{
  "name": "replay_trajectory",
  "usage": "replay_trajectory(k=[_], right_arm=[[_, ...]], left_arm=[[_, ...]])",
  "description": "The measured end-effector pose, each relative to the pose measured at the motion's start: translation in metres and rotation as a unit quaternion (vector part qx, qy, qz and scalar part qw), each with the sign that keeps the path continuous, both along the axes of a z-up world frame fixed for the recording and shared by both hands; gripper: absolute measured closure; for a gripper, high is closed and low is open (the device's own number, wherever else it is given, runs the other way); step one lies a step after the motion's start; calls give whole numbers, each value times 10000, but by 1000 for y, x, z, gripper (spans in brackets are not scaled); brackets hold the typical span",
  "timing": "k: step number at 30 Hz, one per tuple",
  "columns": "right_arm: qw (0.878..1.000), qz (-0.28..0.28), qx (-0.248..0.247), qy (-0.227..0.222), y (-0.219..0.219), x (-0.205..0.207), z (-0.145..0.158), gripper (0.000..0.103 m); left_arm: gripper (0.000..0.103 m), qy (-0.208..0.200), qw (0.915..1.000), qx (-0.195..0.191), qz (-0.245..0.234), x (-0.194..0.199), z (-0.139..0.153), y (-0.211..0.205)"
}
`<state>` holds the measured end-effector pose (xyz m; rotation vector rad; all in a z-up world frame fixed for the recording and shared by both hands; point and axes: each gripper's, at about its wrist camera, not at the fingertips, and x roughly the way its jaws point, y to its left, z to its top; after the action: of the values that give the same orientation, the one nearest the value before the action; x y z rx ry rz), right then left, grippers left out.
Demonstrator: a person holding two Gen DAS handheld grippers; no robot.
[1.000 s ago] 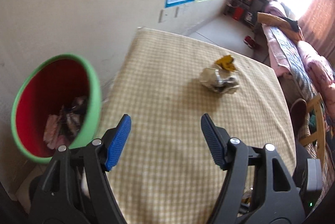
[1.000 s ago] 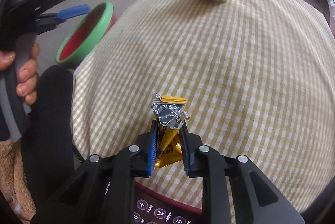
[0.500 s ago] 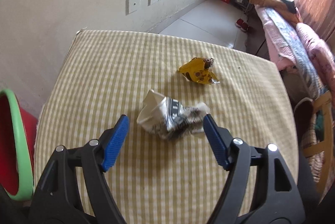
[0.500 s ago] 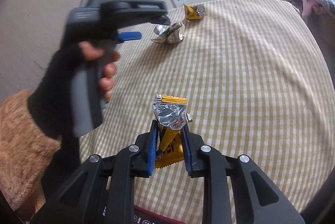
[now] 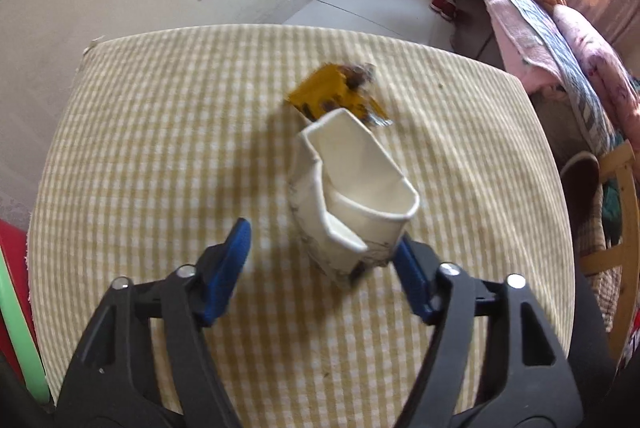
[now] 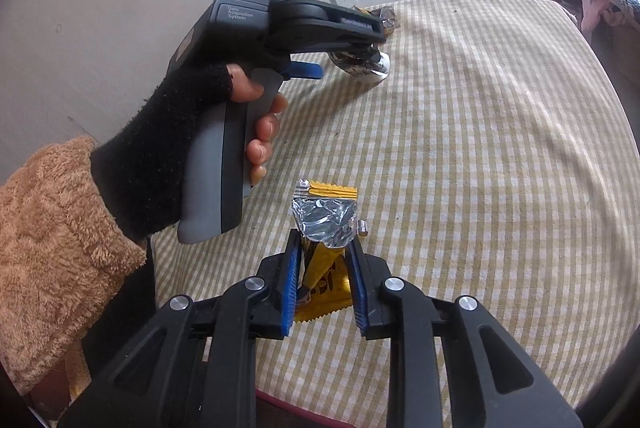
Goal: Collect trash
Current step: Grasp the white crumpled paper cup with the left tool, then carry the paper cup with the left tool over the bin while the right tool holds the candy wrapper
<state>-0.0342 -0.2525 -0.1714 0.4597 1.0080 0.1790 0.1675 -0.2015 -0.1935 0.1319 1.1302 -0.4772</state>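
On the worktop [image 5: 160, 131] covered in yellow-checked cloth, the left gripper [image 5: 320, 268] is closing its fingers around the crushed white paper cup [image 5: 352, 195], one blue pad touching it, while the right gripper [image 6: 323, 282] fingers clamp a yellow foil-lined snack wrapper [image 6: 325, 224] narrowly.

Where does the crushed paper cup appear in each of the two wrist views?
Left wrist view: the crushed paper cup is at centre, between the closing jaws of the left gripper.
Right wrist view: it is upper centre, partly hidden under the left gripper.
Shared landmark: the yellow wrapper lying just beyond the cup.
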Motion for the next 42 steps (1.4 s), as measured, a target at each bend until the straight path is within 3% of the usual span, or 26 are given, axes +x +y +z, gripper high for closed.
replay_trajectory(k=[1,2,12,21,28,42], right_arm=[[10000,-10,-9,6,-1,2,-2,79],[10000,-18,-17,7,-1,2,-2,79],[9999,-25,-109,-44,0,-1,0,79],[9992,71,-375,-83,9,-2,2,79],[9977,144,-646,-139,15,-4,4,79],[9941,160,-994,-399,24,-6,32,79]], left_arm=[[51,-22,10000,-30,-35,-4,1,-1],[64,-24,9999,-68,-96,-7,3,-2],[65,-862,9962,-70,16,-57,48,45],[65,-1232,9918,-228,245,-100,83,85],[65,-1229,9918,-237,253,-131,87,103],[65,-1402,9874,-472,564,-141,101,138]])
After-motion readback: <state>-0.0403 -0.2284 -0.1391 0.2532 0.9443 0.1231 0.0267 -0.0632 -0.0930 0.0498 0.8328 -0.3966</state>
